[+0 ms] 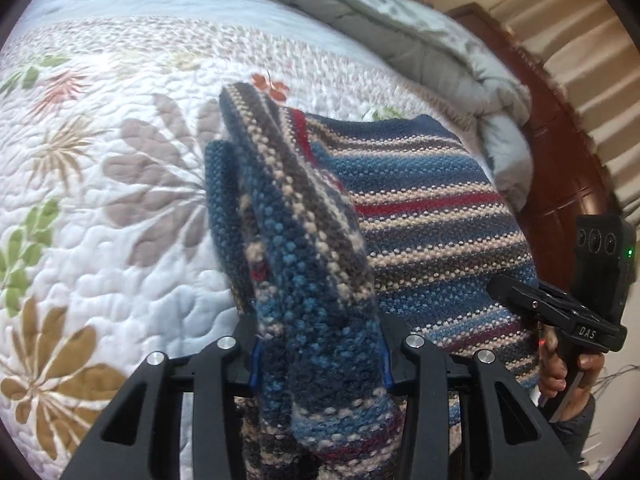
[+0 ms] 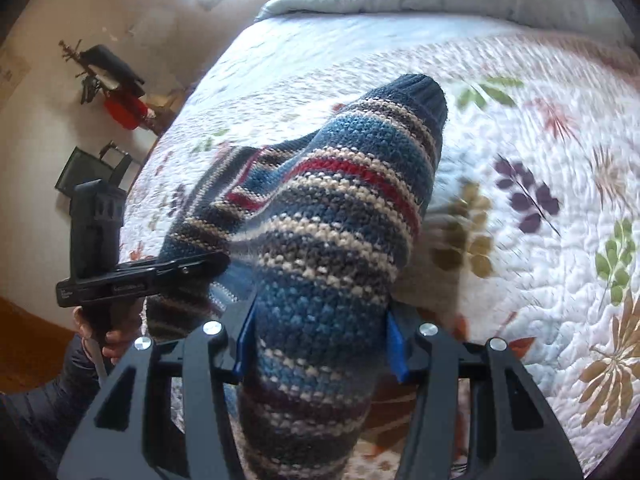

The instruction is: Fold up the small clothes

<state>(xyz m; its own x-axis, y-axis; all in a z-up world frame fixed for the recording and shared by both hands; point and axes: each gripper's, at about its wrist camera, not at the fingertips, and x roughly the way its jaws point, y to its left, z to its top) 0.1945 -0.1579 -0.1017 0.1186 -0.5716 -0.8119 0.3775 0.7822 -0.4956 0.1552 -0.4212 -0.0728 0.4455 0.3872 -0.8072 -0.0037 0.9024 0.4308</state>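
A small striped knit sweater point(image 1: 432, 216) in blue, cream, grey and red is held up above a floral quilted bedspread point(image 1: 100, 184). My left gripper point(image 1: 320, 356) is shut on a bunched part of the sweater, which drapes over its fingers. My right gripper point(image 2: 316, 344) is shut on another part of the sweater point(image 2: 336, 216), with a dark-cuffed sleeve point(image 2: 420, 92) pointing away. The right gripper also shows in the left wrist view point(image 1: 500, 286) at the sweater's right edge. The left gripper shows in the right wrist view point(image 2: 216, 262) at the left.
A folded grey duvet point(image 1: 420, 40) lies at the bed's far end beside a dark wooden bed frame point(image 1: 560, 152). In the right wrist view a red bag point(image 2: 126, 110) and dark objects point(image 2: 86, 172) stand by the wall left of the bed point(image 2: 520, 160).
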